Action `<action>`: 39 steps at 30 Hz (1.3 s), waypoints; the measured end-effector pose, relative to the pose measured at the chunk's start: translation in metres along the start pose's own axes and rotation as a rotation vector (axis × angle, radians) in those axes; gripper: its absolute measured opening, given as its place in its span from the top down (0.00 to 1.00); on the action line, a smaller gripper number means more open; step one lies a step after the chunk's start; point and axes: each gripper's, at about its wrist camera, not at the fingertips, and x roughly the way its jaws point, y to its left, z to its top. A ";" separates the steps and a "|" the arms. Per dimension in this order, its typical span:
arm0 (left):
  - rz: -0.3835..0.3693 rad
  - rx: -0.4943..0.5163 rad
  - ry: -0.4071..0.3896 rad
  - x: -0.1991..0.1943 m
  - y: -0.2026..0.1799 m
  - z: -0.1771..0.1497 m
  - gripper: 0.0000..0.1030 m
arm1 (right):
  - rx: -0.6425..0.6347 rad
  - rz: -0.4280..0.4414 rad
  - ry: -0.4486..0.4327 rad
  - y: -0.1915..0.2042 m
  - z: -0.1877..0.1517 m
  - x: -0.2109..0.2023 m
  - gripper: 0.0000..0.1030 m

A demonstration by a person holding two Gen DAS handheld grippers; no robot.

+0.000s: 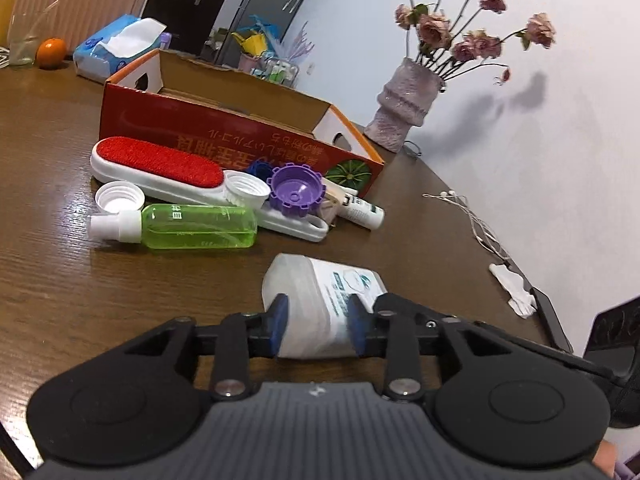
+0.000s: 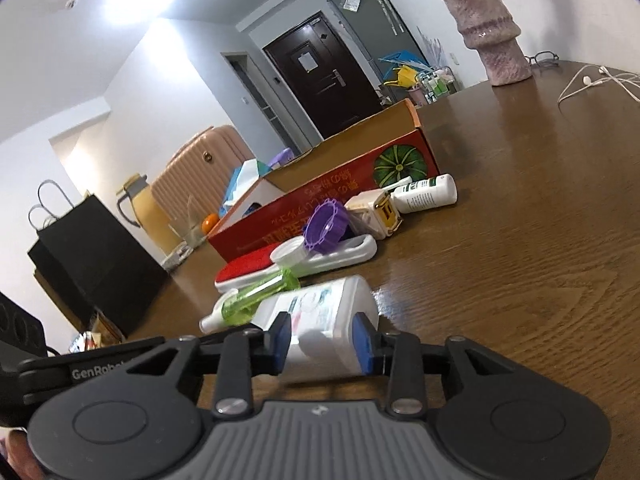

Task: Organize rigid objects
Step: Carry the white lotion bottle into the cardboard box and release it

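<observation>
Both grippers squeezed the white bottle near the desk's front edge: left gripper at one end, right gripper at the other. To do well, they should lift together, level, into the red box.

Vase of dried roses standing at my table's far edge, earphones trailing along its right edge, orange sitting at its far-left corner.

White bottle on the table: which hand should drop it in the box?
Left, probably. Both grippers clamp the white plastic bottle, but the left gripper faces the open top of the red cardboard box; the right gripper sees mostly its side.
</observation>
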 end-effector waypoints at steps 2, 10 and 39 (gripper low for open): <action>0.007 -0.015 0.011 0.006 0.003 0.002 0.58 | 0.006 -0.005 0.008 -0.001 0.002 0.005 0.64; -0.029 -0.076 0.019 0.017 0.015 0.010 0.71 | 0.050 0.027 0.053 -0.012 0.011 0.020 0.67; -0.019 0.024 -0.051 0.104 0.028 0.228 0.73 | -0.010 0.078 0.026 0.003 0.229 0.162 0.75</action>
